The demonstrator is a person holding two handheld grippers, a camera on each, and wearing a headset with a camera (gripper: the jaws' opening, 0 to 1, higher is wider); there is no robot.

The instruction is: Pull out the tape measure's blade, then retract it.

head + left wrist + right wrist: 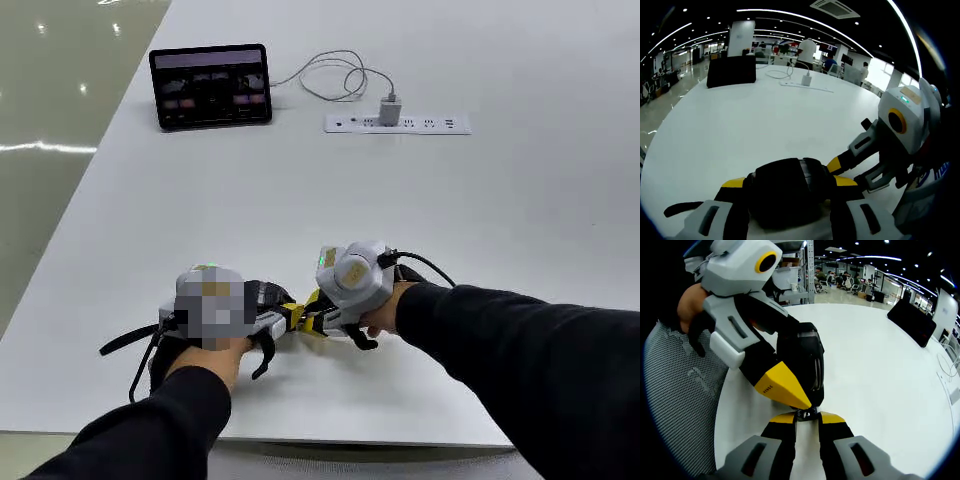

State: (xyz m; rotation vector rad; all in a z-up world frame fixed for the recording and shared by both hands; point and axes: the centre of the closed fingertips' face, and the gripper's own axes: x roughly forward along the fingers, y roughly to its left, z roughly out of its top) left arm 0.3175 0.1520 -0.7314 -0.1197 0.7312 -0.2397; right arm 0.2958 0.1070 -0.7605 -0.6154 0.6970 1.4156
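- At the lower centre of the head view, two grippers meet over the near edge of the white table (480, 200). Each is held by an arm in dark sleeves (520, 350) coming in from the bottom corners.
- In the left gripper view, the left gripper (788, 181) raises its yellow-tipped jaws from the bottom of the frame. They are clamped on the black tape measure (782, 200), one jaw against each side of the case.
- In the right gripper view, the right gripper (807, 418) has its jaws almost together at the bottom centre. They pinch the blade tip (807, 413) — a small metal piece sitting right at the lower edge of the case.
- Just above that in the same view, the tape measure (802, 357) stands on edge in the middle of the frame. The left gripper reaches in from the upper left, with one yellow finger lying across the front of the case.
- In the left gripper view, the right gripper enters from the right of the frame, its yellow tips reaching to the case's right side.
- Further off, at the upper left of the head view, a tablet (210, 85) is propped up with its screen lit.
- At the upper centre lies a white power strip (397, 123) with a charger (390, 108) plugged in. Its cable (335, 75) is looped behind, towards the tablet.
- Farthest, in the top left corner, is a glossy floor (50, 100).
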